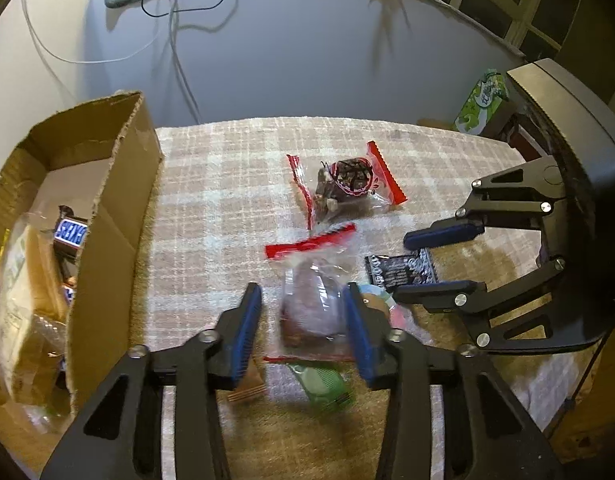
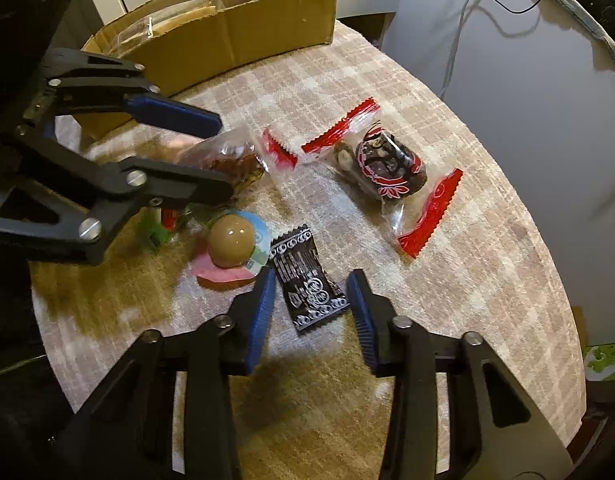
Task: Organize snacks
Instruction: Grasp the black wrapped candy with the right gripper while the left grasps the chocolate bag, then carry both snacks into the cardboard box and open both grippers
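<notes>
Your left gripper is spread wide around a clear red-edged snack bag, with a green packet nearer you beneath it. Your right gripper, also spread, straddles a black sachet, a capsule toy crowding its left finger. Beyond lie a second red-edged bag and the cardboard box holding snacks.

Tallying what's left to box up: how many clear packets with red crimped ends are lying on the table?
2. The near packet lies between the open left gripper fingers; the far packet lies farther out on the checked cloth. The cardboard box may hide more.
</notes>
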Demonstrator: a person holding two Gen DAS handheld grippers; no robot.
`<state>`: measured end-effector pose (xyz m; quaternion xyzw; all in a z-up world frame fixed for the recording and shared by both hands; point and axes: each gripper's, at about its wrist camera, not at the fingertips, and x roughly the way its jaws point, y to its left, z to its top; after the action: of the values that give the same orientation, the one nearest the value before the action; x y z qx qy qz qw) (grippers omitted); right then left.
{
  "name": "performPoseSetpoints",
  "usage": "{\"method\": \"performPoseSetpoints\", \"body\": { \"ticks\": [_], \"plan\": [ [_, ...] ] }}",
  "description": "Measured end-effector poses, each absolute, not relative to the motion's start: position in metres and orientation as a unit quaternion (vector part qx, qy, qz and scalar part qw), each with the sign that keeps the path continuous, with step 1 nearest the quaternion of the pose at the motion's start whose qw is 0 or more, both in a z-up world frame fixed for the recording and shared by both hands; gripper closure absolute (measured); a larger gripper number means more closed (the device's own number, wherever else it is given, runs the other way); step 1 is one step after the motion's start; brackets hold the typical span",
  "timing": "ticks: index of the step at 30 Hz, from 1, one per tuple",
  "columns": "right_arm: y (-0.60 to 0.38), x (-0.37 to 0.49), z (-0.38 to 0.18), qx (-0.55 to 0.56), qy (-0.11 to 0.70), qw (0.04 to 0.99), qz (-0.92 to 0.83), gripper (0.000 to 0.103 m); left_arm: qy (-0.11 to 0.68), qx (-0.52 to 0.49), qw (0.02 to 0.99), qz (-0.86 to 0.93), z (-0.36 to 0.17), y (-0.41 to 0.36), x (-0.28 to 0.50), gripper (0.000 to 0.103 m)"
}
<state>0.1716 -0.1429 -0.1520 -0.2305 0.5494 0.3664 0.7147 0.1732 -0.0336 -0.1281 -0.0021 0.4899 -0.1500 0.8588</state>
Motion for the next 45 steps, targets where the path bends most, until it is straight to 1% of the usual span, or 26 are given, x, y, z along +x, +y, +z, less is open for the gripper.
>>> {"method": "performPoseSetpoints", "body": {
  "ticks": [1, 4, 13, 25, 34, 45],
  "plan": [
    [-0.143, 0.172, -0.152, -0.23, 0.55, 0.714, 0.367, 0.069, 0.49, -0.003, 0.859, -0.151, -0.128, -0.034, 0.173, 0.071],
    [-0.143, 0.172, -0.152, -0.225, 0.552, 0.715, 0.366, 0.072, 0.486, 0.0, 0.861, -0.151, -0.128, -0.036, 0.172, 0.073],
    [-0.151, 0.161, -0.145, -0.211, 0.547, 0.731, 0.349, 0.073, 0.473, -0.006, 0.868, -0.15, -0.121, -0.031, 0.168, 0.074],
    [-0.164, 0.15, -0.103, -0.19, 0.525, 0.759, 0.333, 0.074, 0.437, -0.013, 0.887, -0.151, -0.09, -0.015, 0.146, 0.074],
    [-0.143, 0.151, -0.069, -0.179, 0.499, 0.777, 0.339, 0.073, 0.411, -0.025, 0.902, -0.131, -0.071, 0.02, 0.127, 0.074],
    [-0.091, 0.167, -0.048, -0.181, 0.474, 0.782, 0.363, 0.074, 0.394, -0.044, 0.914, -0.087, -0.058, 0.078, 0.112, 0.074]
  ]
}}
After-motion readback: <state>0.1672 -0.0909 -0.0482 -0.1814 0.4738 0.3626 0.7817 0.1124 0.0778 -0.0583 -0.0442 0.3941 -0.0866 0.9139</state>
